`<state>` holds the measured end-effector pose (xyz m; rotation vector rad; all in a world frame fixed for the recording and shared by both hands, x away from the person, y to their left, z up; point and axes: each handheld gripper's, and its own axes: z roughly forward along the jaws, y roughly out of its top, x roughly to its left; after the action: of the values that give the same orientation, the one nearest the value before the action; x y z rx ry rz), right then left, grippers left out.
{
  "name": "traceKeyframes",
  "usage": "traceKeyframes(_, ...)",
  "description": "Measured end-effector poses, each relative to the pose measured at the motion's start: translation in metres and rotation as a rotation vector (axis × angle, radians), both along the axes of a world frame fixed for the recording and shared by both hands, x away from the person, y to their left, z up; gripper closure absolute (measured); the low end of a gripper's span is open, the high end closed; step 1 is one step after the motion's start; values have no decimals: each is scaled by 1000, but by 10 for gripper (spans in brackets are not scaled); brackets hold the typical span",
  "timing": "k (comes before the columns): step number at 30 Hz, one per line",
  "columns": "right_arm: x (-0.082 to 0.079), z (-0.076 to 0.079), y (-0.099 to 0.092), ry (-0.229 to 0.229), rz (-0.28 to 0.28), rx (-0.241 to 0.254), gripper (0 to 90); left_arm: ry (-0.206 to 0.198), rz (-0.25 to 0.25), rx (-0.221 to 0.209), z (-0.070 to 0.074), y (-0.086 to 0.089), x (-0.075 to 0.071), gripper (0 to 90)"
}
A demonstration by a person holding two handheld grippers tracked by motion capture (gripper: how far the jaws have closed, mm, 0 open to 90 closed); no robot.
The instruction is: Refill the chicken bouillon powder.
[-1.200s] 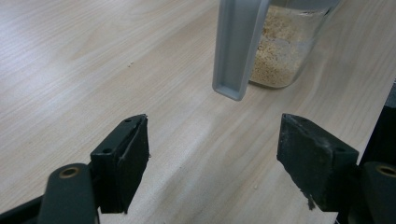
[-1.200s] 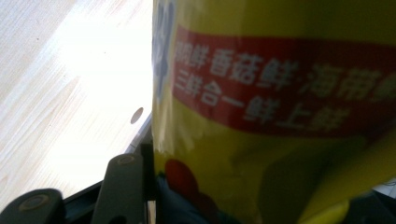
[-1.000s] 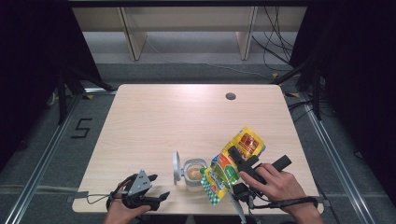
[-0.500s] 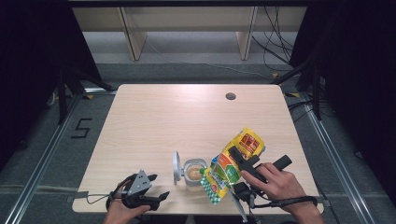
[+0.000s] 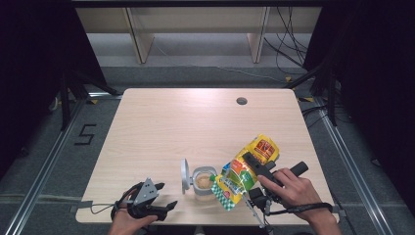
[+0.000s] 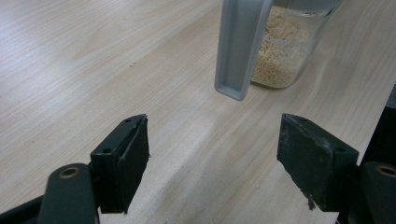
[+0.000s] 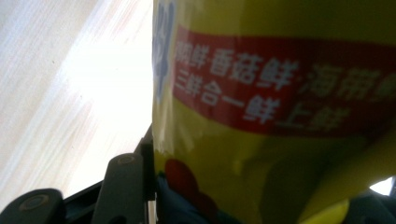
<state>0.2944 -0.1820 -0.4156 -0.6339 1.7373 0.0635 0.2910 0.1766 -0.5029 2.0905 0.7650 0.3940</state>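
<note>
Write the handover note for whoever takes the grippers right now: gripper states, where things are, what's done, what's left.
Right gripper: shut on the yellow seasoning bag, tilted with its low end over the clear jar.
Left gripper: open, holding nothing, resting at the table's near edge, facing the jar.
Jar: near the front edge, flip lid open, standing at its left side, granules inside.
Done: lid open, bag at the jar mouth.
Left: probably finish pouring, set the bag down, close the lid.

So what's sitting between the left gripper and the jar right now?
Only bare tabletop separates the left gripper, its jaws open, from the jar. The jar's grey flip lid hangs open on that side, as the left gripper view shows.
</note>
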Motion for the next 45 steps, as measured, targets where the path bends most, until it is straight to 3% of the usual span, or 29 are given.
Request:
traceKeyframes(4, 0, -2, -2, 26, 3, 21, 516, 2, 6, -7, 0, -1, 0, 251)
traceKeyframes(6, 2, -1, -2, 42, 13, 38, 516, -17, -16, 21, 0, 1, 2, 251)
traceKeyframes(7, 1, -3, -4, 58, -1, 71, 517, -15, -13, 17, 0, 1, 2, 251)
traceKeyframes(8, 4, 0, -3, 57, 18, 52, 517, -7, -17, 22, 1, 1, 1, 251)
traceKeyframes(9, 4, -1, -5, 69, 15, 73, 517, 5, 1, 9, 0, 0, 0, 251)
traceKeyframes(12, 6, -2, -9, 113, 5, 130, 518, -15, -8, 11, 0, 0, 1, 251)
traceKeyframes(15, 8, 1, -11, 125, 37, 165, 519, 4, 7, -11, -1, -1, 0, 251)
traceKeyframes(16, 9, 1, -11, 135, 46, 178, 519, -1, -4, 9, 0, 0, 0, 251)
traceKeyframes(17, 8, -2, -13, 170, 10, 217, 519, 0, 2, 2, 0, 0, 0, 251)
traceKeyframes(18, 10, 0, -12, 152, 44, 193, 519, -1, 2, 1, 0, 0, 0, 251)
traceKeyframes(22, 12, -7, -15, 220, 44, 262, 521, 2, -1, 6, 0, 0, 0, 251)
traceKeyframes(23, 12, -5, -15, 217, 47, 248, 522, -1, -6, 10, 0, 0, 0, 251)
traceKeyframes(24, 12, -9, -17, 253, 34, 292, 523, -3, -5, 16, 0, 0, 0, 251)
traceKeyframes(25, 13, -8, -16, 241, 58, 273, 523, 0, -4, 15, 0, 0, 0, 251)
traceKeyframes(28, 17, -13, -18, 289, 49, 311, 525, -13, -22, 27, 1, 1, 1, 251)
traceKeyframes(30, 17, -18, -21, 333, 22, 375, 528, -9, -19, 19, 1, 0, 1, 251)
traceKeyframes(31, 19, -16, -21, 326, 41, 347, 529, -5, -6, 19, 0, 0, 0, 251)
traceKeyframes(32, 18, -21, -24, 367, 13, 420, 535, -2, -5, 17, 0, 0, 0, 251)
traceKeyframes(33, 24, -17, -22, 337, 84, 352, 539, -2, -5, 17, 0, 0, 0, 251)
traceKeyframes(35, 21, -21, -27, 381, 31, 415, 541, -5, -12, 15, 1, 0, 0, 251)
traceKeyframes(36, 23, -19, -26, 358, 61, 376, 542, -11, -19, 20, 1, 0, 1, 251)
traceKeyframes(37, 23, -24, -28, 393, 35, 430, 544, -8, -18, 18, 1, 0, 1, 251)
traceKeyframes(39, 26, -26, -28, 403, 60, 418, 546, -1, -10, 14, 0, 0, 0, 251)
traceKeyframes(40, 24, -29, -30, 431, 29, 462, 547, 0, -12, 11, 0, 0, 0, 251)
traceKeyframes(41, 26, -27, -30, 418, 52, 438, 548, -3, -10, 13, 0, 0, 0, 251)
traceKeyframes(42, 26, -29, -31, 440, 48, 470, 548, -9, -15, 21, 1, 0, 1, 251)
traceKeyframes(43, 28, -29, -30, 432, 78, 466, 550, -6, -10, 17, 0, 0, 0, 251)
traceKeyframes(44, 28, -28, -31, 427, 72, 466, 550, -3, -11, 12, 0, 0, 0, 251)
traceKeyframes(45, 25, -29, -33, 450, 37, 512, 551, -17, -21, 19, 1, 0, 1, 251)
